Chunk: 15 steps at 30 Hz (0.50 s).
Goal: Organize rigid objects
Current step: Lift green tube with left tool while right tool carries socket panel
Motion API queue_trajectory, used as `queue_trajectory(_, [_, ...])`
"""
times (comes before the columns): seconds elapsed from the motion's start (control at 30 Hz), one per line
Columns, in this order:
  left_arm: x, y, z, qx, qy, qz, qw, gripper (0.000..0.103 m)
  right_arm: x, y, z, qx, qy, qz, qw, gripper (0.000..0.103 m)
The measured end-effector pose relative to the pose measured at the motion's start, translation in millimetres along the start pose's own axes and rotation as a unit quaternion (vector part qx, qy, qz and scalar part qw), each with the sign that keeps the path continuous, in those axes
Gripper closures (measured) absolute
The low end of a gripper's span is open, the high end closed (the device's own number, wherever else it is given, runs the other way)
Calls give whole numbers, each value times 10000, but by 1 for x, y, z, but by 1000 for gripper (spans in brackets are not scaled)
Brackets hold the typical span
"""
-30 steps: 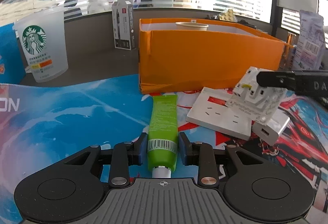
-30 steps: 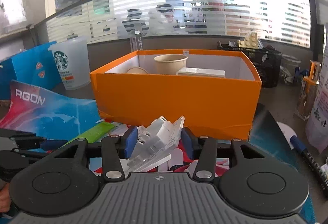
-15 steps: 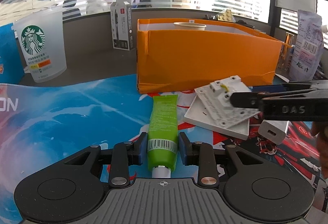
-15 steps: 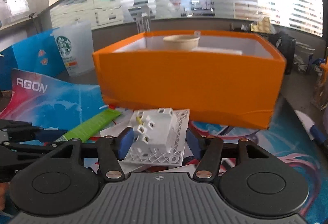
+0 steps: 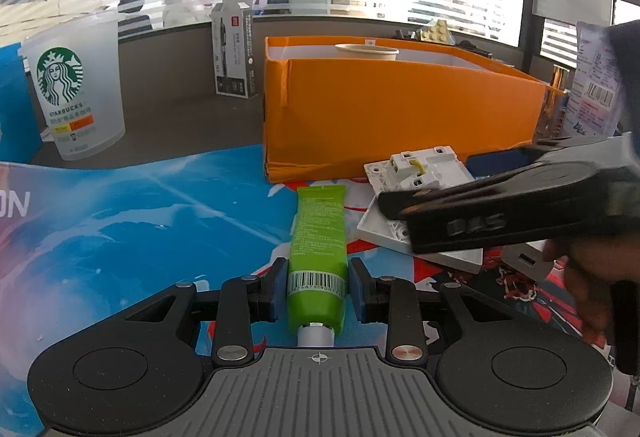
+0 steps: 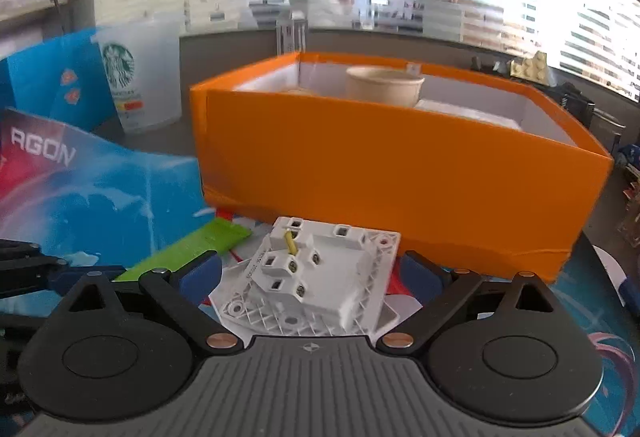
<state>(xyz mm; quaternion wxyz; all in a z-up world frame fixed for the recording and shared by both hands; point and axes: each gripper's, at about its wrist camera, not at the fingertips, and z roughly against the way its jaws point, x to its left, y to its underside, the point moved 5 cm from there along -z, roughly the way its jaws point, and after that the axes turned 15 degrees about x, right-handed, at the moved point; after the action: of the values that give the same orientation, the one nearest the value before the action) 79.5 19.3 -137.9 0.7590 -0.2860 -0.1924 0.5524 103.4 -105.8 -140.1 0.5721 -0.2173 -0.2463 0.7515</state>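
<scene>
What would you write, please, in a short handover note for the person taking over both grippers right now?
Left gripper: shut on the green tube, which lies on the mat.
Right gripper: jaws have just been opening; the white socket module sits between them, back side up, no longer pinched, resting on another white plate.
Orange box: already holds a beige cup and a flat white item.
Left to do: tube, socket module, the plate beneath it and a small white adapter are outside the box.
</scene>
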Motion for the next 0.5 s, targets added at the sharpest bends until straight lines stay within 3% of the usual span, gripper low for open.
queue_trajectory(0.1, [2,0,0,-9,79,27,10000,73,1,0,-9,18,130,44,9999,12])
queue_trajectory(0.17, [4,0,1,-21,152,76,9999,74,-5,-1,-3,-120,45,-71,9999,28])
queue_trajectory(0.33, [2,1,3,-70,267,83,9996,74,-9,6,5,-124,115,37,9999,29])
queue_trajectory(0.5, [-1,-1,13,-187,302,104,9993,74,-16,11,27,-397,102,-71,9991,29])
